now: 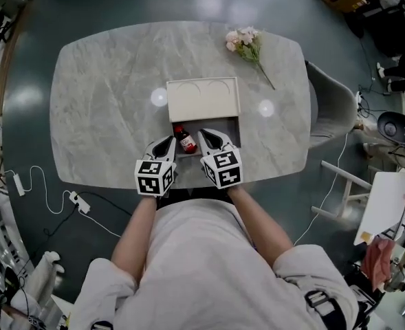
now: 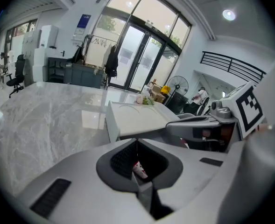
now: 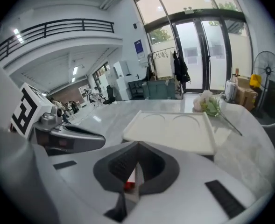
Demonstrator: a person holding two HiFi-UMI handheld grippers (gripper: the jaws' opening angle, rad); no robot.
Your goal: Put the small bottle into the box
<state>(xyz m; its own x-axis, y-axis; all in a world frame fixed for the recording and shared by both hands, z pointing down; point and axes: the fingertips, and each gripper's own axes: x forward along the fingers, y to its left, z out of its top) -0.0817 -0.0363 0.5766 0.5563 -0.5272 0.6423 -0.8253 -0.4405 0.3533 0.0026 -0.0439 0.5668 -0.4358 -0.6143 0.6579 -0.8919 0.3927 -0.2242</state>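
Note:
The small bottle (image 1: 184, 140), red-capped with a red label, lies in the open front part of the white box (image 1: 236, 126), whose lid (image 1: 203, 98) covers the back part. My left gripper (image 1: 168, 141) is just left of the bottle and my right gripper (image 1: 205, 136) just right of it. Both are shut, with nothing between their tips. In the left gripper view the closed tips (image 2: 137, 140) meet above a glimpse of the bottle (image 2: 139, 170). The right gripper view shows its tips (image 3: 138, 144) together, and the red cap (image 3: 129, 185) shows below them.
A sprig of pink flowers (image 1: 247, 43) lies on the marble table (image 1: 106, 95) behind the box to the right. A grey chair (image 1: 329, 105) stands at the table's right end. A power strip (image 1: 78, 201) and cable lie on the floor at the left.

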